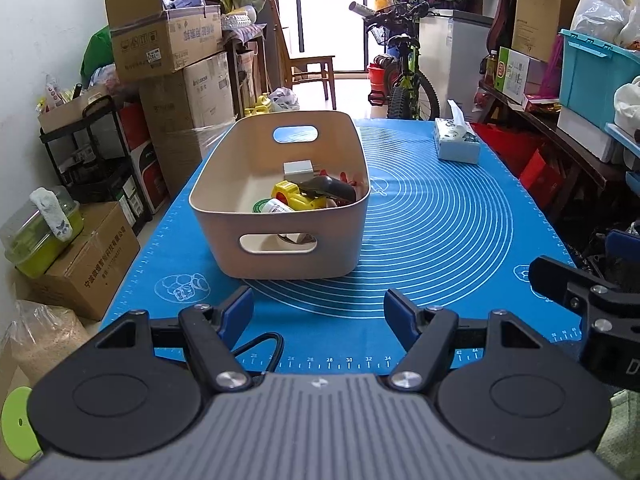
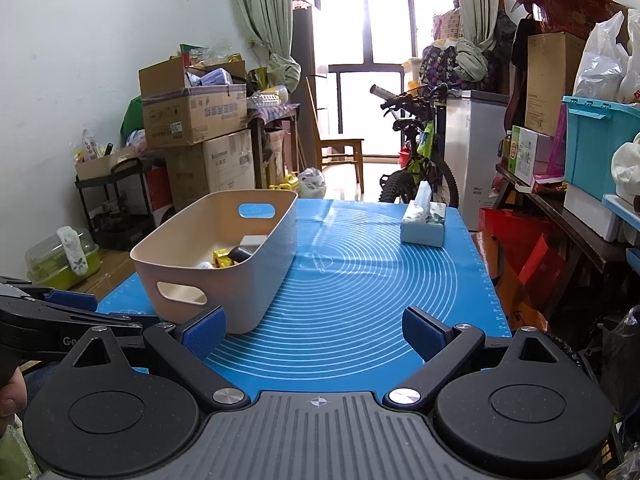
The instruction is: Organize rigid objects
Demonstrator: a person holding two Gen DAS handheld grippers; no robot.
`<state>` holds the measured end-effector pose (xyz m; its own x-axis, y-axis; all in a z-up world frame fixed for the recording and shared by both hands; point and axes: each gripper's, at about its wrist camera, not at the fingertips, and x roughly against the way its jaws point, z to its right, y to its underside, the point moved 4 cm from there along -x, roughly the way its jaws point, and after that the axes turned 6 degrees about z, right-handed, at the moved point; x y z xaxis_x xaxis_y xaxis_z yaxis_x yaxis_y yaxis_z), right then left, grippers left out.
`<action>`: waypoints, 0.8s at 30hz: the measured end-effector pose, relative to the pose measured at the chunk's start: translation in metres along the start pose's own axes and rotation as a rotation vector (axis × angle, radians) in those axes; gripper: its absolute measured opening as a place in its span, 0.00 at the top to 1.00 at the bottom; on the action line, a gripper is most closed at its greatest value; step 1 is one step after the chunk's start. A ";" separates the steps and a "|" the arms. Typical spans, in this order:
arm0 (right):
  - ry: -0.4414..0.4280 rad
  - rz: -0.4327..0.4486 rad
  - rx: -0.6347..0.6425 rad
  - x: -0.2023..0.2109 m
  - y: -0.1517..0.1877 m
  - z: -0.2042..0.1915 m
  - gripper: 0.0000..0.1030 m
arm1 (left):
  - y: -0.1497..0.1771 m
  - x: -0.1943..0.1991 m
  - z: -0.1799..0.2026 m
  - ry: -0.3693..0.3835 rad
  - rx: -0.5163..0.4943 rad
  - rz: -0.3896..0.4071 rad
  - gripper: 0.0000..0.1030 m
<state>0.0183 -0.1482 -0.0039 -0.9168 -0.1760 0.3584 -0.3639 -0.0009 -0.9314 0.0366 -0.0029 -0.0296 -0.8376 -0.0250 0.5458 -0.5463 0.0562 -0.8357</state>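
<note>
A beige plastic bin [image 1: 276,256] with cut-out handles stands on the blue mat [image 1: 440,232]. Inside it lie a yellow toy [image 1: 294,196], a black object [image 1: 330,188], a grey block [image 1: 298,170], a white bottle [image 1: 276,206] and red bits [image 1: 348,178]. My left gripper [image 1: 318,316] is open and empty, just in front of the bin's near wall. My right gripper [image 2: 316,334] is open and empty, to the right of the bin [image 2: 256,280]. The yellow toy [image 2: 222,258] shows over the bin's rim.
A tissue box [image 1: 456,142] stands at the mat's far right; it also shows in the right wrist view [image 2: 424,226]. Cardboard boxes [image 1: 168,40] stack up on the left, a bicycle [image 1: 404,80] stands beyond the table, and shelves with a teal bin [image 1: 592,76] line the right.
</note>
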 end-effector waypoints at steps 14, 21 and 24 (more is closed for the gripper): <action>0.002 0.000 0.003 0.000 0.000 0.000 0.08 | 0.000 0.000 0.001 0.001 0.000 0.001 0.30; 0.003 -0.003 0.004 0.000 0.000 0.002 0.08 | 0.000 0.001 0.003 0.002 -0.006 0.003 0.30; 0.003 -0.003 0.004 0.000 0.000 0.002 0.08 | 0.000 0.001 0.003 0.003 -0.006 0.002 0.30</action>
<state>0.0182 -0.1498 -0.0042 -0.9162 -0.1731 0.3613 -0.3660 -0.0050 -0.9306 0.0355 -0.0062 -0.0290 -0.8388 -0.0220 0.5440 -0.5442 0.0619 -0.8367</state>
